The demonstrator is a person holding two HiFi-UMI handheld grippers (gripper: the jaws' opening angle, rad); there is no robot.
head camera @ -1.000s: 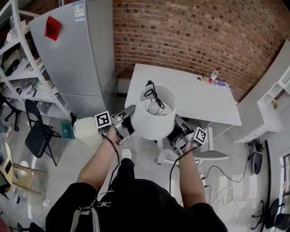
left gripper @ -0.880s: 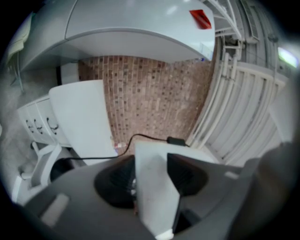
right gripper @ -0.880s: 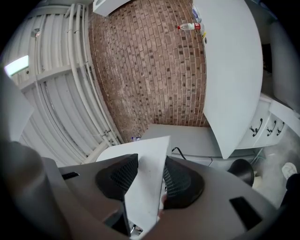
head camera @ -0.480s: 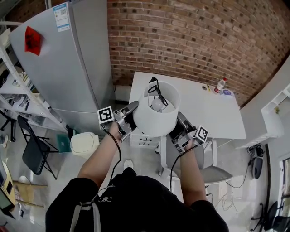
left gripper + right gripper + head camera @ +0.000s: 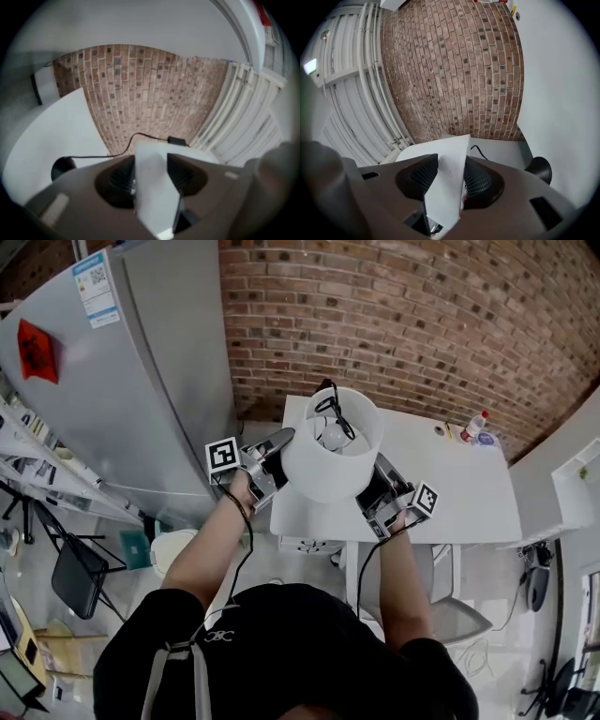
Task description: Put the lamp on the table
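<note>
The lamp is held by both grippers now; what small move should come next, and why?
Probably move the lamp a little forward over the table, ready for lowering. The left gripper and the right gripper are both shut on its shade, and it hangs in the air, not yet set down.

White lamp (image 5: 330,460); white table (image 5: 450,488); red-brown brick wall (image 5: 394,324).

black top (image 5: 281,652) | grey straps (image 5: 195,673), maybe harness | hand-held grippers (image 5: 284,444) (image 5: 380,479): marker cubes (image 5: 222,457) (image 5: 424,499), black cables (image 5: 247,540) (image 5: 359,563)

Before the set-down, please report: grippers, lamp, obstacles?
Left gripper, right gripper: both shut on lamp. Lamp held at table's near edge. Bottle at far right corner, apart.
</note>
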